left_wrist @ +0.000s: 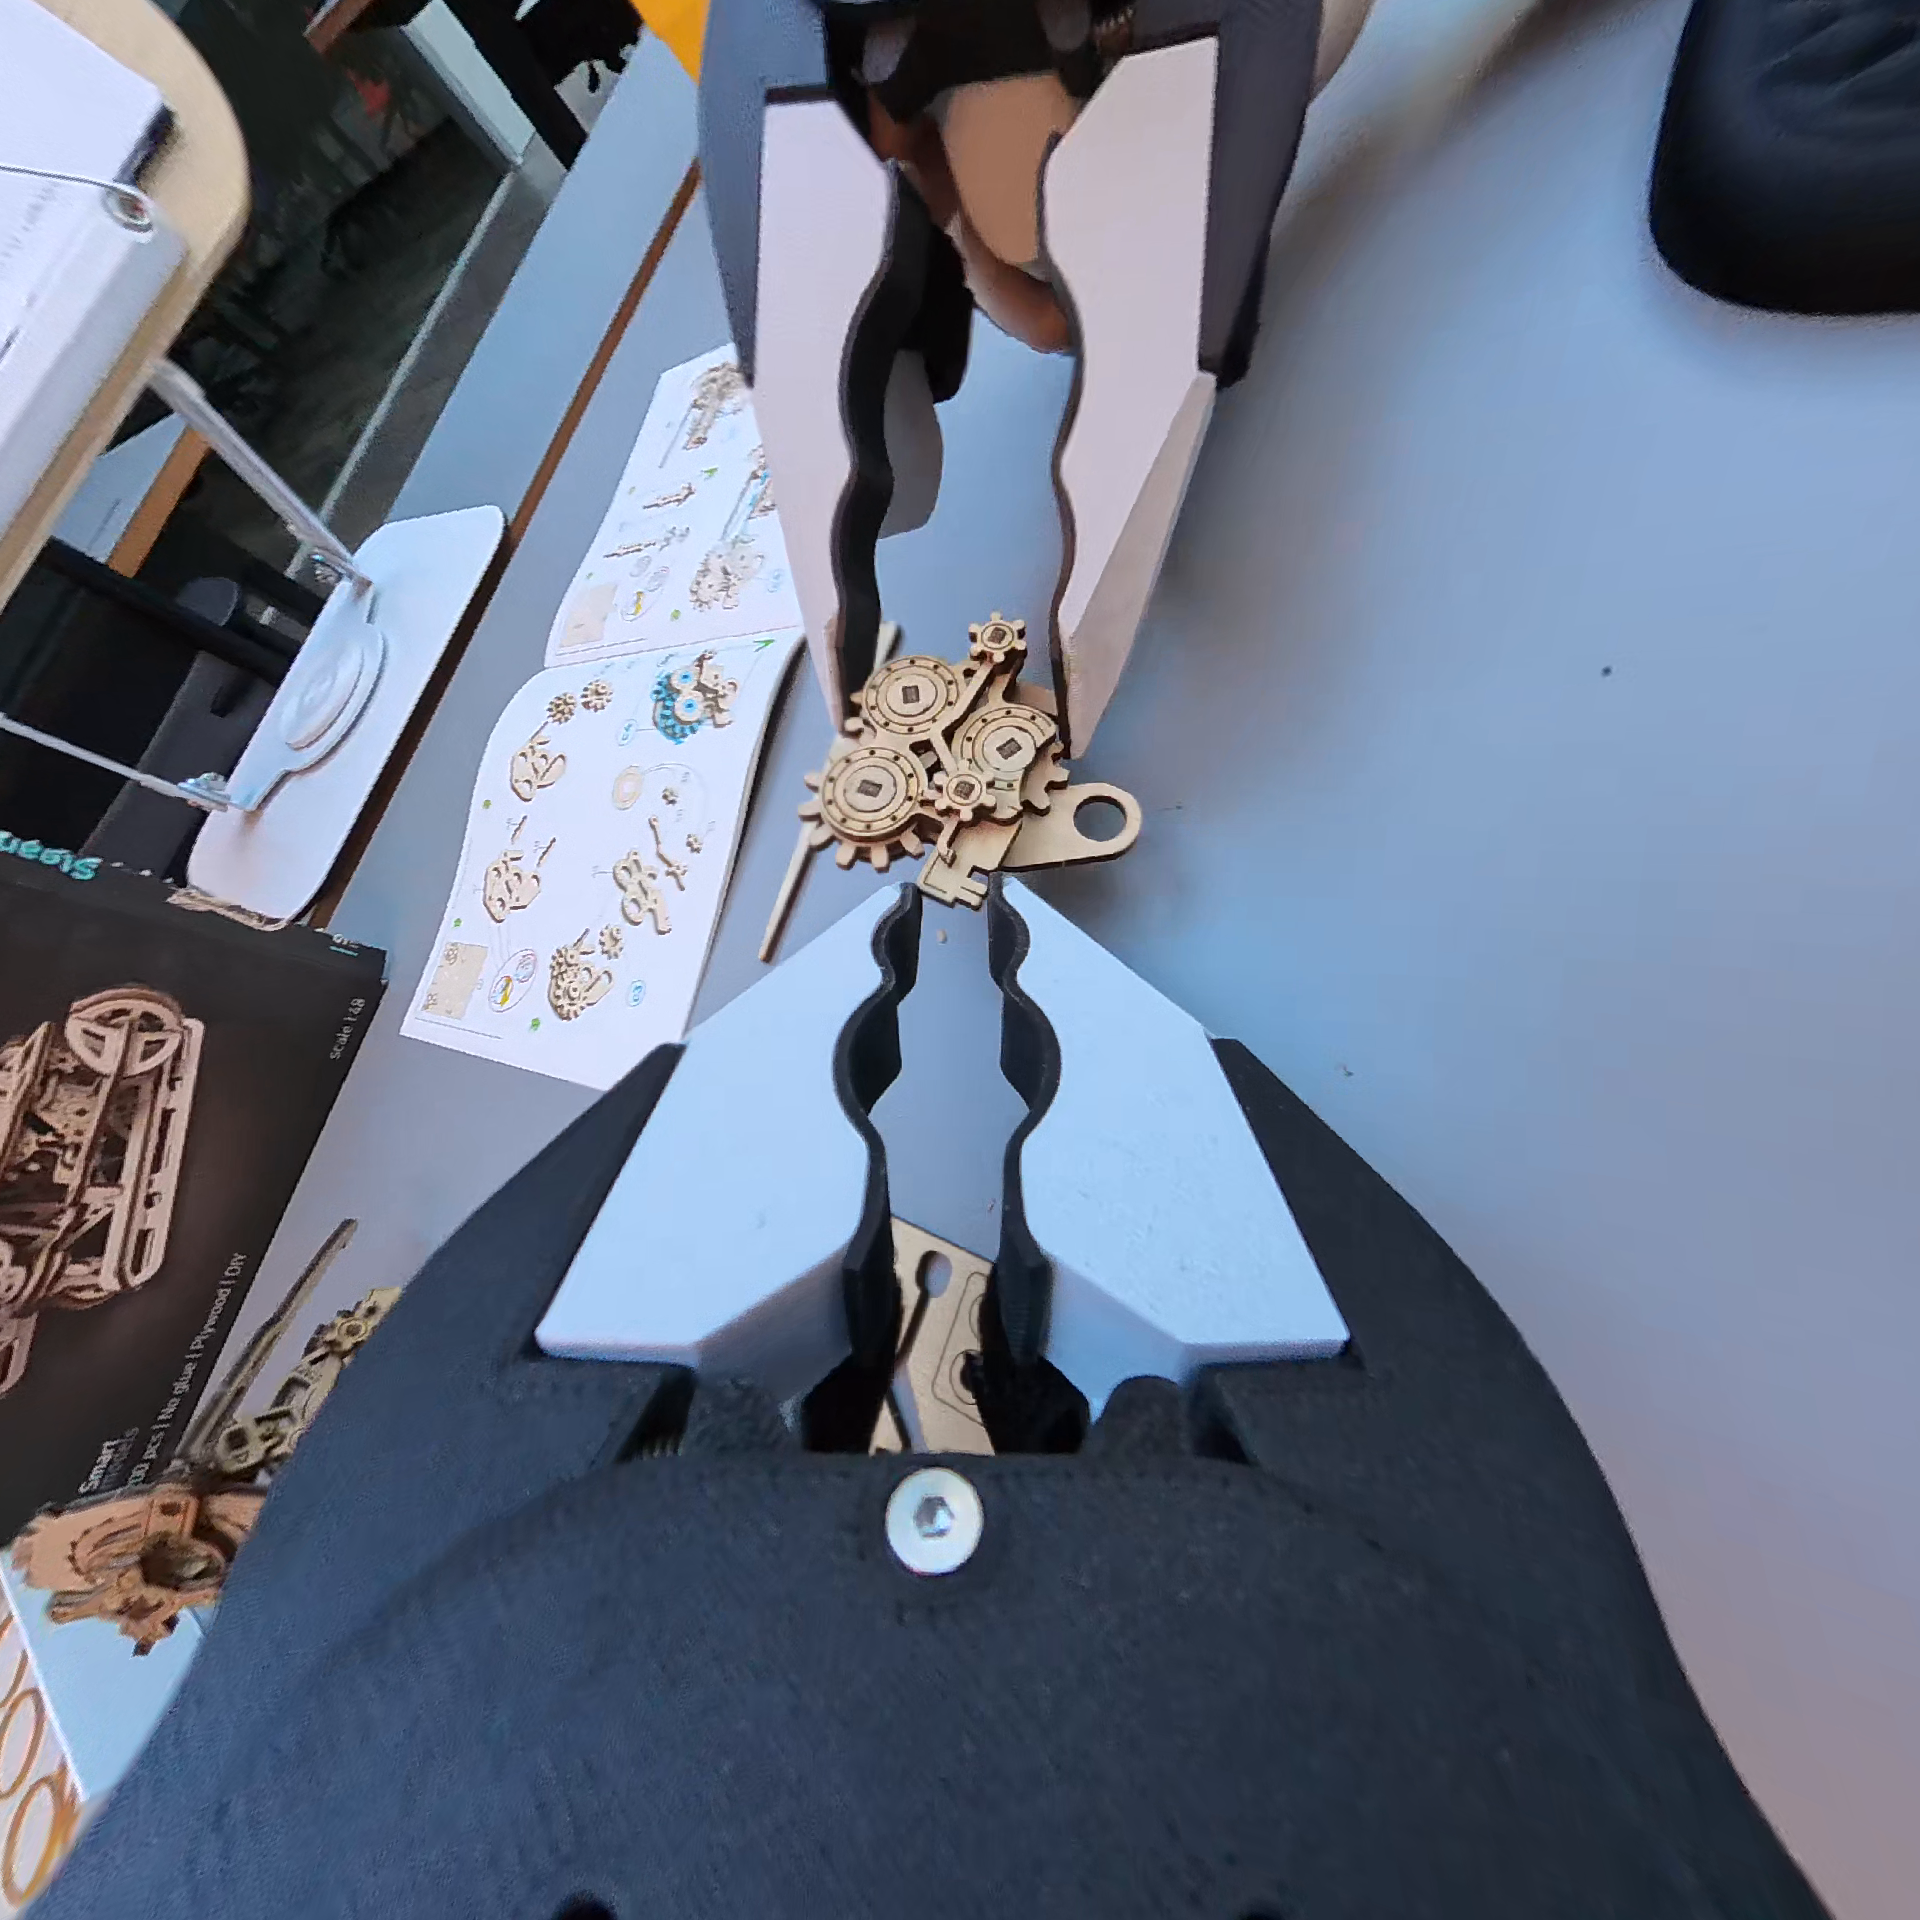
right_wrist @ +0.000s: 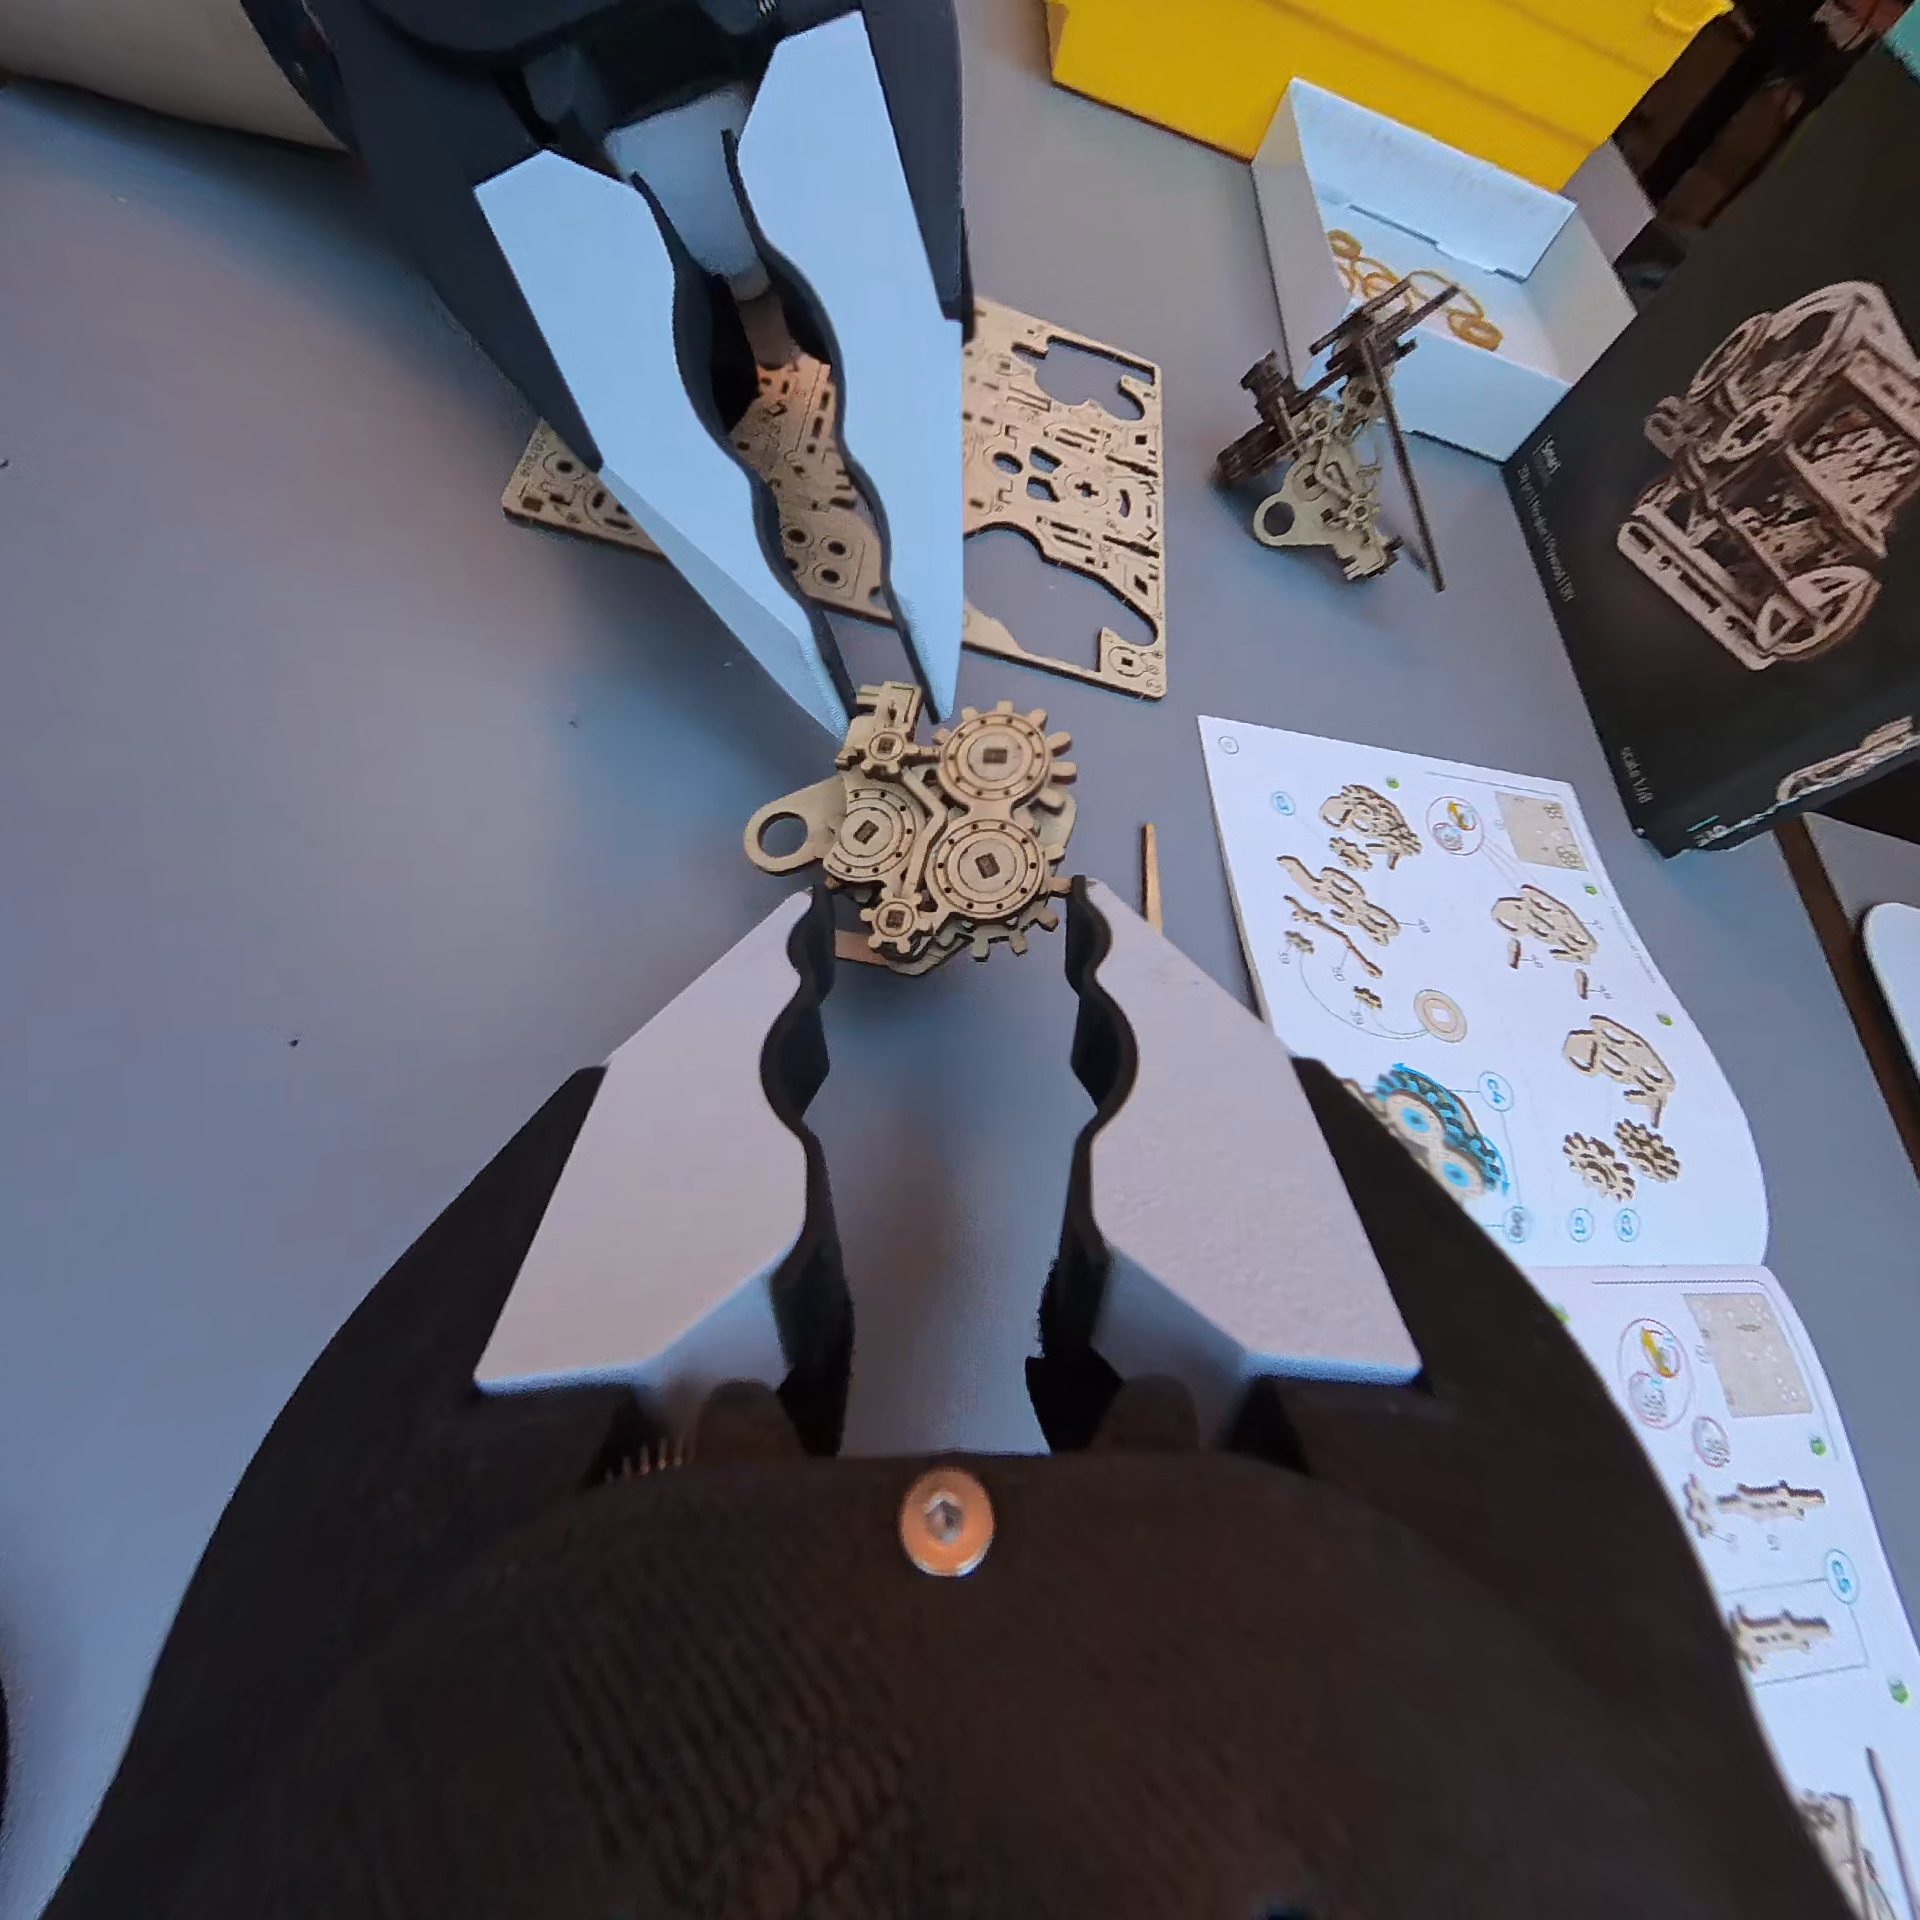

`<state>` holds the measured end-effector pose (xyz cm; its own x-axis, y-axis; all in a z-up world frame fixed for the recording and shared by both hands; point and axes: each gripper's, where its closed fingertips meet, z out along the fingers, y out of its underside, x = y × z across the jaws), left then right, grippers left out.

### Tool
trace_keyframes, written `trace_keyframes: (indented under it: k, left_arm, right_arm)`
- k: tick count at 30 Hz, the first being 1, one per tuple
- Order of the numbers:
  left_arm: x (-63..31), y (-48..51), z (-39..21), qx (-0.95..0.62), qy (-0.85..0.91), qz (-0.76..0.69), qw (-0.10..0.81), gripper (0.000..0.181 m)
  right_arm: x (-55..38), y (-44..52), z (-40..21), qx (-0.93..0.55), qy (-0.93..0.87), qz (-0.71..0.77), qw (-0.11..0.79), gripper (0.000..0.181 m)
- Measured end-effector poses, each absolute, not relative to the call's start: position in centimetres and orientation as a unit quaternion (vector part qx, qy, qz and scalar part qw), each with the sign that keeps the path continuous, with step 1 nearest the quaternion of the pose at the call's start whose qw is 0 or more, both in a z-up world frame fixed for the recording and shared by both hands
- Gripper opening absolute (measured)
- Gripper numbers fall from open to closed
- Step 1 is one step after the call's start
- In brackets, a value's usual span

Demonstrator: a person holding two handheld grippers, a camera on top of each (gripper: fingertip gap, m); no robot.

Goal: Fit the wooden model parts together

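Observation:
A flat wooden gear assembly point(left_wrist: 935, 769) with several toothed wheels and a ring-shaped lug is held just above the grey table point(left_wrist: 1455, 935). My left gripper point(left_wrist: 954, 894) is shut on a small key-shaped tab at the assembly's near edge. It comes in from the top of the right wrist view point(right_wrist: 891, 717). My right gripper point(right_wrist: 948, 899) is closed on the two sides of the gear assembly point(right_wrist: 935, 831). It faces the left gripper from the far side point(left_wrist: 956, 691). A thin wooden stick point(right_wrist: 1148, 873) lies on the table beside the assembly.
An open instruction booklet point(right_wrist: 1455, 987) lies beside the work. A punched wooden parts sheet point(right_wrist: 1060, 499) lies under the left gripper. A partly built model point(right_wrist: 1320, 488), a white box point(right_wrist: 1434, 270), a yellow box point(right_wrist: 1351, 62) and a black kit box point(right_wrist: 1766, 520) stand beyond. The tips of both grippers are at nearly the same place. From the right gripper's tips to the thin wooden stick point(right_wrist: 1148, 873) is close to 6 cm. My left wrist view point(left_wrist: 782, 913) looks at it from another angle.

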<state>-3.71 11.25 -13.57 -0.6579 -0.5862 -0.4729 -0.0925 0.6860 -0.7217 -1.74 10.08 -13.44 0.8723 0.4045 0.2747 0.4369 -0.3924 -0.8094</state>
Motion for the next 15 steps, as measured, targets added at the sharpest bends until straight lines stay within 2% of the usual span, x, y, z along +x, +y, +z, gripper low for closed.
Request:
trace_keyframes:
  k: [3,8,9,13,15]
  left_arm:
    - [-3.3,11.7,-12.7,-0.231,0.824,-0.366,0.366,0.01]
    - [-2.5,13.4,-11.3,-0.319,0.78,-0.426,0.328,0.047]
    - [-2.5,13.4,-11.0,-0.34,0.768,-0.455,0.297,0.05]
    - [-3.6,11.6,-10.2,-0.405,0.699,-0.582,0.098,0.043]
    - [-3.9,10.6,-9.9,-0.413,0.666,-0.621,0.023,0.03]
  right_arm:
    - [-1.4,10.2,-12.4,-0.822,-0.245,-0.032,0.513,0.044]
    - [0.1,10.1,-11.2,-0.811,-0.224,-0.061,0.537,0.044]
    - [0.4,10.1,-11.0,-0.808,-0.219,-0.064,0.543,0.043]
    - [0.6,10.1,-9.9,-0.798,-0.206,-0.064,0.563,0.044]
    - [0.1,10.1,-9.5,-0.791,-0.211,-0.056,0.571,0.044]
